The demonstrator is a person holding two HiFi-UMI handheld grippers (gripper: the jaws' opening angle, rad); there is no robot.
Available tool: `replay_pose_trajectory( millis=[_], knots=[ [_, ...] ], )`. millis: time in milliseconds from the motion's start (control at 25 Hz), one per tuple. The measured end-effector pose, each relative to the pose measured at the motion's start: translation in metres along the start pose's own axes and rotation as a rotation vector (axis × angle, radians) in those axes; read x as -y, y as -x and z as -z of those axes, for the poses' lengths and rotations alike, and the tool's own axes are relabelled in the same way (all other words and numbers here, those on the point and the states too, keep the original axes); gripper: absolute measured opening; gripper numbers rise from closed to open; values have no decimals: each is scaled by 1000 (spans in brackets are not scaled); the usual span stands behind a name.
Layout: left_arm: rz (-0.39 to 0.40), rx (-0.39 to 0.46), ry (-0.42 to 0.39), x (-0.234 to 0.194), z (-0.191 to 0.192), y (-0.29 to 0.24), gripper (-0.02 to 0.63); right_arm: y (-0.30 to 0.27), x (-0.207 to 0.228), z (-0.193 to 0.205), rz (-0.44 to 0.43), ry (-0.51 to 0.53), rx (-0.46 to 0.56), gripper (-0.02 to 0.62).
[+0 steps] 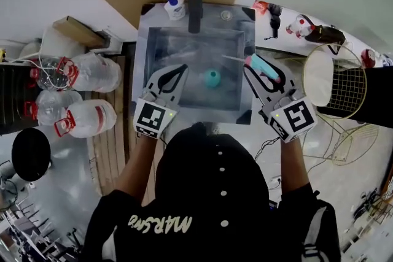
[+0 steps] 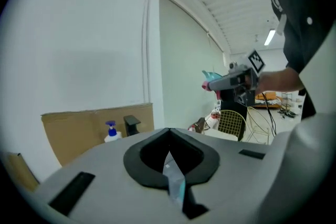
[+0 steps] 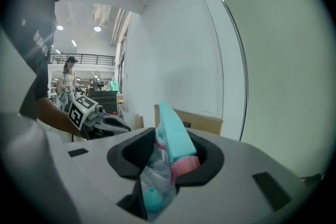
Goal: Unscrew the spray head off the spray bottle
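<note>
The spray head [image 1: 268,70] is showing teal and pink. The spray bottle [image 1: 212,78] is showing teal against the grey steel sink [image 1: 142,40]. At the sink's back edge, a soap bottle [image 1: 174,7] is showing white with a blue pump. The cubes on the left gripper [image 1: 183,69] and the right gripper [image 1: 256,75] are showing black-and-white squares.

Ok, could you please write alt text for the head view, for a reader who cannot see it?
From above, a person holds two grippers over a steel sink; the right gripper grips a teal and pink spray head. The left gripper is shut, and a small teal object lies in the sink.
</note>
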State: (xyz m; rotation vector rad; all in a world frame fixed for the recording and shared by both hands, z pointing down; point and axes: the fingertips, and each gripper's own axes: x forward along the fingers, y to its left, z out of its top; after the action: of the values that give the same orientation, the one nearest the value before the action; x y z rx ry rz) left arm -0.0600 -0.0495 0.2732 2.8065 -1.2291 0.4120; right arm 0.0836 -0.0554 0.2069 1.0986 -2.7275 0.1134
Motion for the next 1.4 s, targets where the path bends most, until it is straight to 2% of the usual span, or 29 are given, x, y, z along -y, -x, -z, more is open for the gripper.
replay_pose_trajectory(
  millis=[160,320,560,920,1120,1400],
  knots=[
    [-82,36,39,-12,-33,24,25,20,2,-17,68,-2,61,149],
    [-158,46,55,-21,-46,47,25,40,4,-31,141,-13,113,149],
    [-268,61,-14,-24,-60,72,25,62,7,-31,236,-25,190,149],
    [-294,111,-31,-17,-77,85,25,72,7,-27,309,-22,218,149],
    [-285,98,-57,-17,-76,83,25,70,9,-27,315,-21,216,149],
    [-294,118,-43,-14,-83,83,25,69,8,-30,313,-11,224,147]
  ],
)
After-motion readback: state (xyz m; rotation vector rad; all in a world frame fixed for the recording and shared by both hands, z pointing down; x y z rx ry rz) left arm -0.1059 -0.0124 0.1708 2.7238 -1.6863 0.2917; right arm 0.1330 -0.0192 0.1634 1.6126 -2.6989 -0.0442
